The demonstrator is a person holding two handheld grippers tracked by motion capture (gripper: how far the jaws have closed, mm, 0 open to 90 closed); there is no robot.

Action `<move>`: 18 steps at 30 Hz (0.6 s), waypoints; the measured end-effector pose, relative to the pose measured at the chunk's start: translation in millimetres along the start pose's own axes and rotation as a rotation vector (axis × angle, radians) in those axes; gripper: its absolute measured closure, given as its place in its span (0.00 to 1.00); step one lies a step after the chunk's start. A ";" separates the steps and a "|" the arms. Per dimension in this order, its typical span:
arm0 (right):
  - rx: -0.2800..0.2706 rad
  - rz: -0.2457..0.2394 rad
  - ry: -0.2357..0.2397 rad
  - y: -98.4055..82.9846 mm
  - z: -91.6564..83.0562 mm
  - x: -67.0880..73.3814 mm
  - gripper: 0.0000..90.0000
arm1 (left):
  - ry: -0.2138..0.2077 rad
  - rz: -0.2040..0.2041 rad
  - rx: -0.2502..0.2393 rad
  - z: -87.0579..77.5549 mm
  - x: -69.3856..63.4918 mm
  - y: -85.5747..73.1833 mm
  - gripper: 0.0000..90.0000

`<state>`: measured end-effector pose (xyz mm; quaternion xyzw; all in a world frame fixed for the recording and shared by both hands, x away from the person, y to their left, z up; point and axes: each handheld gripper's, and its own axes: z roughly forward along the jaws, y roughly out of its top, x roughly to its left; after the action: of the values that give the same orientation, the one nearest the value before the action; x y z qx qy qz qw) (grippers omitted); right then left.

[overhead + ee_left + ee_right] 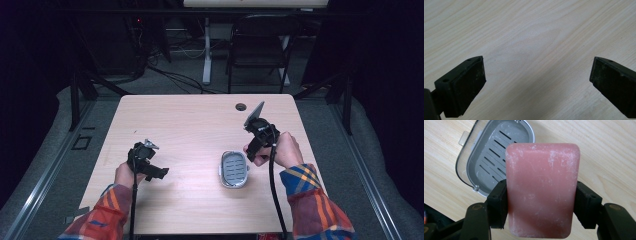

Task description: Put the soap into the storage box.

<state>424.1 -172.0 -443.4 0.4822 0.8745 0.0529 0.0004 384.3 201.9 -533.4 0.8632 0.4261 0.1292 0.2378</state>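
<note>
Looking along my right tool [541, 202], I see its two black jaws pressed against the long sides of a pink soap bar [541, 190], so the bar is gripped and carried clear of the bench [609, 150]. The bar stands on end between the pads, its face dusted with pale residue. Behind and below it lies a grey soap dish [491, 157], open and slotted across its floor, flat on the wood with a clear lid rim around it and a small tab at one end.

From the high view, the right tool [256, 145] hangs just beside the right edge of the dish [234, 169], near the bench's right half, and my right hand [282, 150] wraps its handle. The soap itself I cannot make out from up there.

My left tool [150, 167] sits low over the left part of the bench, well apart from the dish. In the left gripper view its jaws stand wide, with bare wood grain between the pads [469, 85].
</note>
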 end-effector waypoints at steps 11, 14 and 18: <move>0.052 -0.040 -0.014 15.4 12.3 14.9 0.41 | -0.002 0.003 0.001 0.1 0.0 0.0 0.00; 0.063 -0.045 -0.018 17.8 14.7 18.0 0.41 | -0.003 0.003 0.003 0.4 0.1 0.1 0.00; 0.083 -0.051 -0.020 22.5 22.4 23.4 0.41 | -0.001 0.005 0.008 0.6 0.1 0.2 0.00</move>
<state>431.8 -138.3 -462.4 0.4600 0.8878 0.0115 -0.0095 384.7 201.7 -533.8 0.8653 0.4244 0.1278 0.2342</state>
